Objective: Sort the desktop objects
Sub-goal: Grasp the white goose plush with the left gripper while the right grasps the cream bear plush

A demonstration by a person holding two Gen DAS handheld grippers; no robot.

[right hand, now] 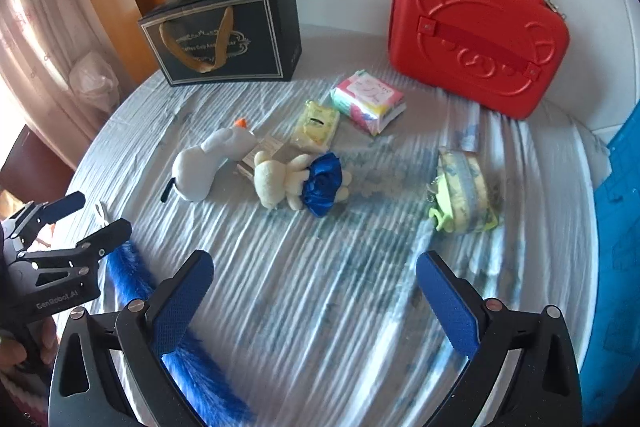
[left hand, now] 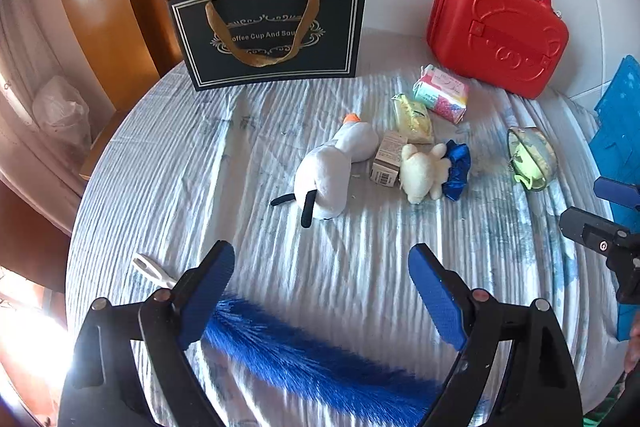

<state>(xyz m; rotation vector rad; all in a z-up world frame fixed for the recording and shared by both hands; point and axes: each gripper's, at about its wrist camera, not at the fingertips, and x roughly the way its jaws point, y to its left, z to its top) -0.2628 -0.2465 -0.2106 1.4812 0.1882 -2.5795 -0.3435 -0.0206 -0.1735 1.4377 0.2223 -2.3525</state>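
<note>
Blue furry tail point(left hand: 312, 359) beneath left claw point(left hand: 322, 291)

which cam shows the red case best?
Right wrist: the red case sits larger and nearly face-on, with its bear emboss, strap and handle all clear. Left wrist shows the case smaller, tilted and out by the right edge, though still whole.
</note>
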